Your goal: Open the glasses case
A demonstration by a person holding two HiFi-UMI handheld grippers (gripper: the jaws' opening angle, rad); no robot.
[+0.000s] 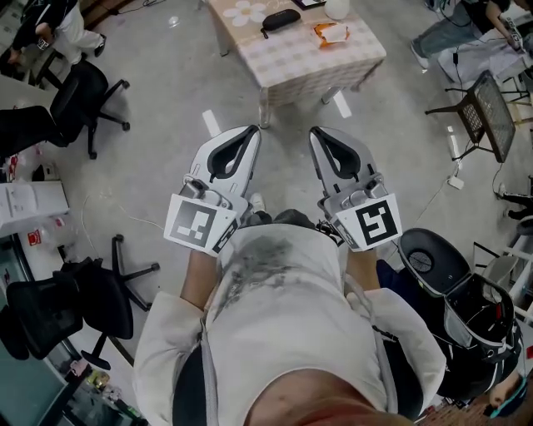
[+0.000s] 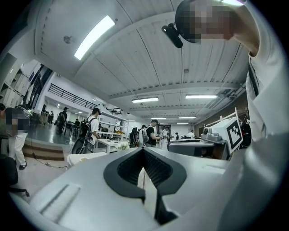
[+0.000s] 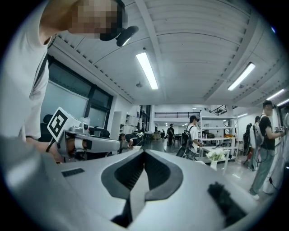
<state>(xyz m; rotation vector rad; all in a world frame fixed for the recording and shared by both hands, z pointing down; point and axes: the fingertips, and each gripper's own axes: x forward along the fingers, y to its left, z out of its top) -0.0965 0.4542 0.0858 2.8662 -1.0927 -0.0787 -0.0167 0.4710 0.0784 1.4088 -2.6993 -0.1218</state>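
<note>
The black glasses case [image 1: 280, 18] lies closed on a small table [image 1: 291, 58] with a checked cloth, at the top of the head view. Both grippers are held side by side in front of the person's body, over the floor and well short of the table. My left gripper [image 1: 252, 131] has its jaws together with nothing between them, and its own view [image 2: 143, 151] shows the same. My right gripper [image 1: 317, 133] is likewise shut and empty [image 3: 144, 152]. The case does not show in either gripper view.
An orange packet [image 1: 331, 32] and a white object [image 1: 336, 8] share the table. Black office chairs stand at the left [image 1: 83, 96] and lower left [image 1: 75, 299], a folding chair [image 1: 487, 104] at the right, a black machine [image 1: 454, 291] at the lower right. Several people stand in the background.
</note>
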